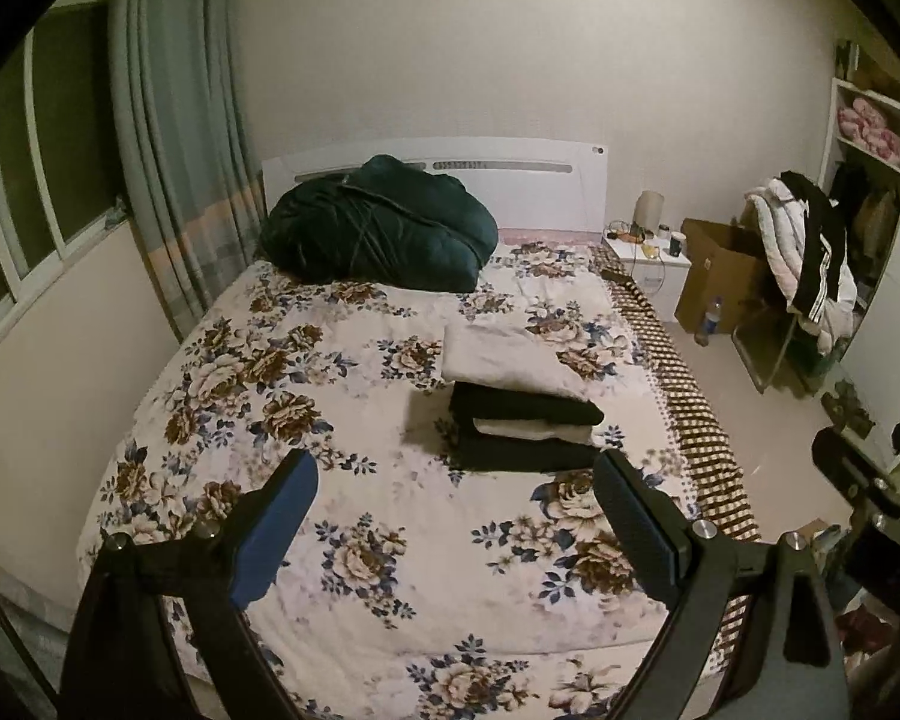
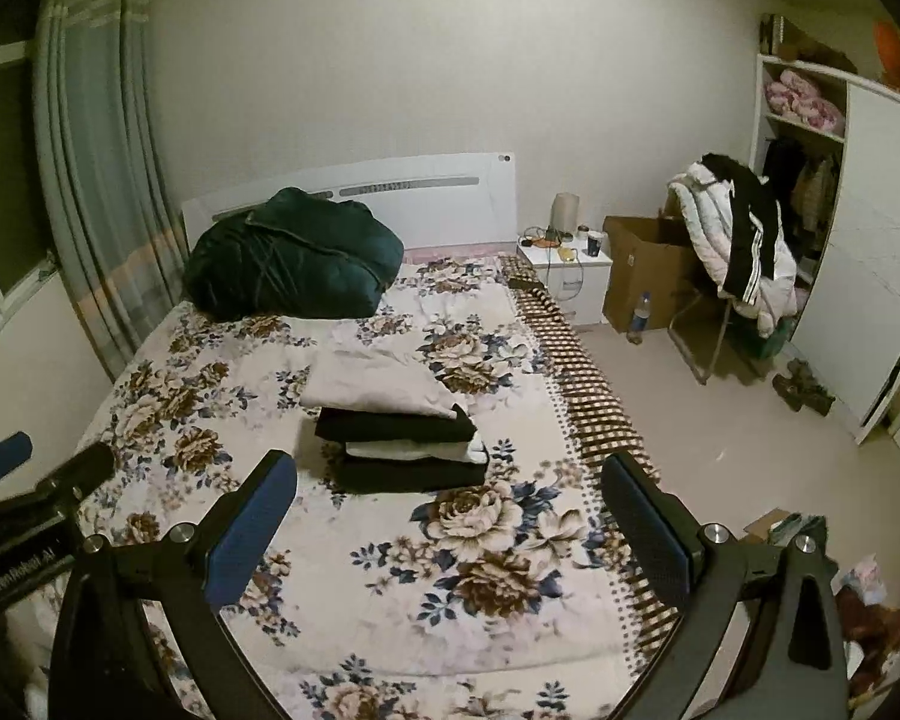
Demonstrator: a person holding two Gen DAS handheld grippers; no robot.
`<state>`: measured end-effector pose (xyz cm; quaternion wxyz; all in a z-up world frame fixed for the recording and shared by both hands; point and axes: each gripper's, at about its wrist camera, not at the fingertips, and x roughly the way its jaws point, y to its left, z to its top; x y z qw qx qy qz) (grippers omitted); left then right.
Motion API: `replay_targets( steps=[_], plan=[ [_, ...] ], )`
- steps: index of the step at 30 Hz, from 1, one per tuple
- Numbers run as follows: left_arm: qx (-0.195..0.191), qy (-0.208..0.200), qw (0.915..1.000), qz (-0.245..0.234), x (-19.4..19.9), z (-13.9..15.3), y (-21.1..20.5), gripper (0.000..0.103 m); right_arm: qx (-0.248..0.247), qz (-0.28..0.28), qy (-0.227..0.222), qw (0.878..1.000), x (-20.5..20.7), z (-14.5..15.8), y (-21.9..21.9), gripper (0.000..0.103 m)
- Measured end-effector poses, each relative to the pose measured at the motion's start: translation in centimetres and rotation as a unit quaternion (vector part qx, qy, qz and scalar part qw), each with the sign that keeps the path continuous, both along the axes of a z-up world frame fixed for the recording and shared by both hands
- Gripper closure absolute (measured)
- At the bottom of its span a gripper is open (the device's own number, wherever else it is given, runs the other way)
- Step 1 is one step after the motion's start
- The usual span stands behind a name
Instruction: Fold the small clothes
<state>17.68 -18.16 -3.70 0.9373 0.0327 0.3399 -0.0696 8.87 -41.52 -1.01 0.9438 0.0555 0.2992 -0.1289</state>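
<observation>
On the floral bedspread [image 1: 390, 570], right of centre, sits one stack of folded clothes [image 1: 525, 420]: a pale piece on top, then black, white and black, four layers. Both grippers hang above the bed's near end with jaws wide apart and empty, left gripper [image 1: 456, 516] and right gripper [image 2: 450, 510]. Only the right wrist view shows the shoes [image 2: 804, 390] by the wardrobe [image 2: 870, 240].

Folded stack [image 1: 525, 414] on bed [image 1: 354, 540], quilt [image 1: 378, 225] behind.

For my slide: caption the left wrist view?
Open left gripper above floral bed, facing folded stack.
</observation>
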Motion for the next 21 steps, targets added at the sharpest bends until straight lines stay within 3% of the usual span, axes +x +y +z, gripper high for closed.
replay_targets(
  steps=[3,21],
  plan=[
    [-0.002,-0.008,0.9999,0.006,-0.7,0.2,-0.1,0.0,-0.004,0.004,-0.001,1.0,-0.5,0.2,-0.8,0.0],
    [0.007,-0.024,0.9994,0.023,-2.3,0.2,-0.7,0.0,-0.011,0.023,-0.003,1.0,1.6,0.6,-2.7,0.0]
  ],
)
